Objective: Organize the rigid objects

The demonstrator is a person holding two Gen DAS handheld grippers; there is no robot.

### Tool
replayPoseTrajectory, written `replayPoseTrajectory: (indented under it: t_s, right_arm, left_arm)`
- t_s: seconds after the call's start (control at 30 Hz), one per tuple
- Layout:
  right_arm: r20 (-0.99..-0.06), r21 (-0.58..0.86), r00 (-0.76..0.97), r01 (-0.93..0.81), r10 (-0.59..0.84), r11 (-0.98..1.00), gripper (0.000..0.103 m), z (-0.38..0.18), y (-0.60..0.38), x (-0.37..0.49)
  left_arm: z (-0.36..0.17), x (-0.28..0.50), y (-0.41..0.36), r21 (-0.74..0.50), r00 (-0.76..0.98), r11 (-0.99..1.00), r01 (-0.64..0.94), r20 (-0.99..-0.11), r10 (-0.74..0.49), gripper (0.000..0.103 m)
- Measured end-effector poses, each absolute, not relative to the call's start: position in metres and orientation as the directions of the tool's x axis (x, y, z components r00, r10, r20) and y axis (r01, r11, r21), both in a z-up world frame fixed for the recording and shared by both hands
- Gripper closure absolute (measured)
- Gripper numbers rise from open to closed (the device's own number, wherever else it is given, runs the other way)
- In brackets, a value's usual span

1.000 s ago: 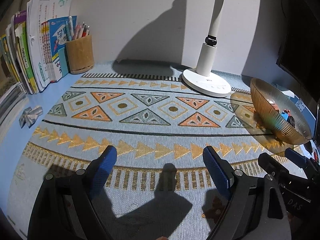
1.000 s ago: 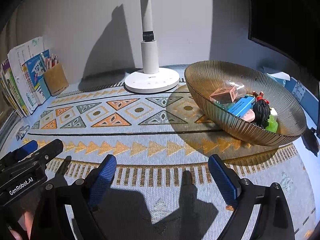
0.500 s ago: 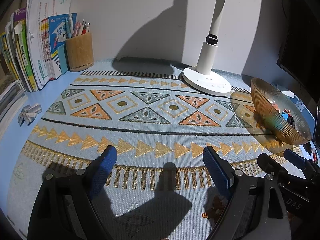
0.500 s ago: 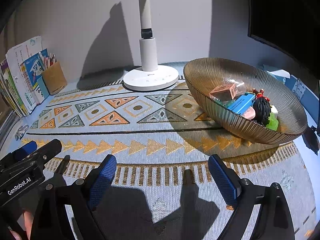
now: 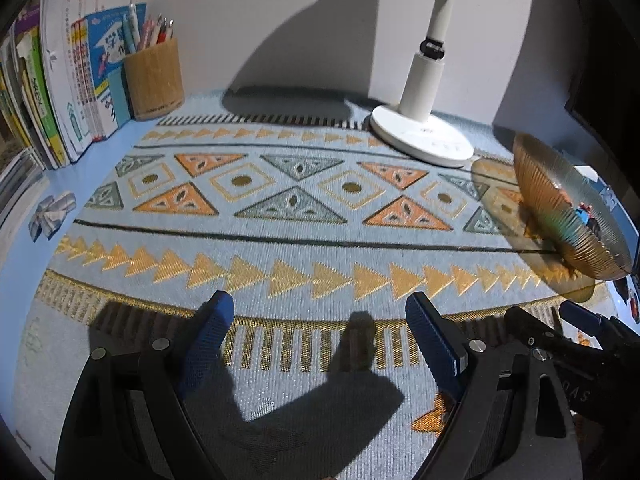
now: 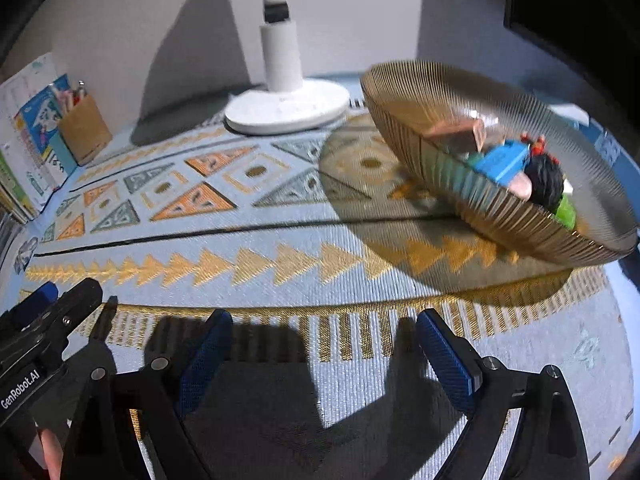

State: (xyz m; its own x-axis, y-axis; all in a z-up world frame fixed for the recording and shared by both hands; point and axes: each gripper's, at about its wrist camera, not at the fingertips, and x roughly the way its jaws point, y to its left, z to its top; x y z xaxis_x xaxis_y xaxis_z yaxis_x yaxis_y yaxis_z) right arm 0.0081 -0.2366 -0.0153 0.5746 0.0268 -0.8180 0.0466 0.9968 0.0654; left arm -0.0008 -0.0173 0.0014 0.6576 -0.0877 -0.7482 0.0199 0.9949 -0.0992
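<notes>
With both the left gripper point(image 5: 316, 334) and the right gripper point(image 6: 322, 346) spread wide and empty, the small hard toys point(image 6: 516, 164) sit piled inside the ribbed bowl point(image 6: 432, 92), probably light, stiff, best pinched across flat sides, while the bowl itself looks breakable.

One bowl point(image 6: 472, 184) sits on one patterned mat point(image 5: 280, 248), holding about six small things, though blur makes that count unsure. There is one lamp point(image 5: 424, 120), one pen cup point(image 5: 154, 80) with several pens, one row of books point(image 5: 60, 80), one folded paper point(image 5: 52, 214), and two grippers, left point(image 5: 320, 320) and right point(image 6: 324, 332).
</notes>
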Motion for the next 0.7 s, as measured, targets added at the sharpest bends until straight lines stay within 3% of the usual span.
replayPoseTrajectory:
  t_s: [0.17,0.23,0.5,0.63,0.7]
  right_arm:
    - [-0.83,0.053,0.558,0.046,0.018,0.998,0.009,-0.018,-0.236,0.01]
    - [-0.842,0.031,0.54,0.026,0.012,0.999,0.0,-0.022,-0.23,0.014]
    - [-0.849,0.014,0.528,0.005,0.01,1.0,0.0,-0.023,-0.23,0.016]
    - [-0.854,0.013,0.519,-0.011,0.017,1.0,0.0,-0.022,-0.23,0.018]
    - [-0.848,0.014,0.53,-0.016,0.02,1.0,0.0,-0.022,-0.23,0.017]
  left_arm:
    - [-0.002,0.001,-0.019,-0.09,0.642,0.996,0.022,-0.762,-0.083,0.016]
    - [-0.003,0.002,-0.02,-0.085,0.637,0.996,0.023,-0.767,-0.08,0.016]
    - [-0.01,0.01,-0.02,-0.066,0.578,0.998,0.01,-0.814,-0.06,0.016]
    - [-0.014,0.008,-0.032,0.013,0.555,0.999,0.045,-0.832,-0.014,0.004]
    - [-0.015,0.007,-0.031,0.007,0.55,0.999,0.044,-0.835,-0.019,0.003]
